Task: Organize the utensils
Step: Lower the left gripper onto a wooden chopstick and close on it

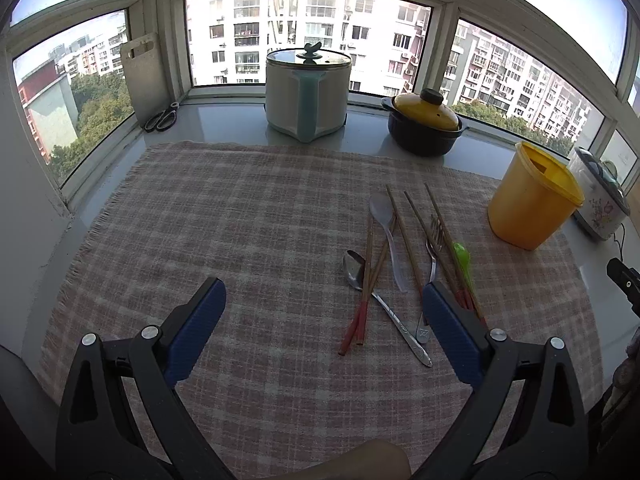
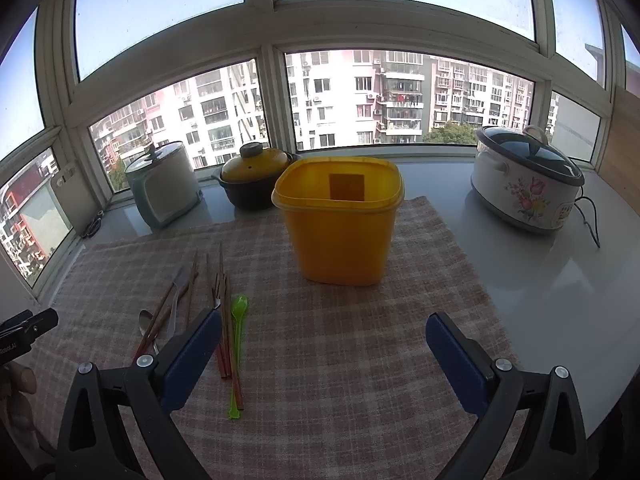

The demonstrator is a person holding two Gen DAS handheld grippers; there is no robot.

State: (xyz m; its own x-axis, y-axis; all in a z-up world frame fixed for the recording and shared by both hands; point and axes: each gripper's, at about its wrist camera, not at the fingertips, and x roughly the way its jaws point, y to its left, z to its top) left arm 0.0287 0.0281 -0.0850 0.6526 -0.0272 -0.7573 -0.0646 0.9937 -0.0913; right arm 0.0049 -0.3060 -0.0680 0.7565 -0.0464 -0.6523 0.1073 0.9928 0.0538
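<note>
Utensils lie in a loose pile on the checked cloth (image 1: 248, 216): several wooden chopsticks (image 1: 406, 240), a clear plastic spoon (image 1: 386, 220), a metal spoon (image 1: 354, 268), a metal fork (image 1: 434, 248) and a green plastic spoon (image 1: 462, 258). A yellow tub (image 1: 530, 196) stands open to their right. My left gripper (image 1: 320, 300) hovers open just in front of the pile, its right finger over the chopstick ends. My right gripper (image 2: 324, 328) is open in front of the yellow tub (image 2: 340, 224), with the green spoon (image 2: 238, 340) and chopsticks (image 2: 224, 308) by its left finger.
Along the windowsill stand a white-and-teal pot (image 1: 308, 92), a dark pot with yellow lid (image 1: 424, 120), a flowered slow cooker (image 2: 526, 180) with its cord, a cutting board (image 1: 142, 76) and scissors (image 1: 162, 118). The other gripper's tip (image 1: 624, 280) shows at the right edge.
</note>
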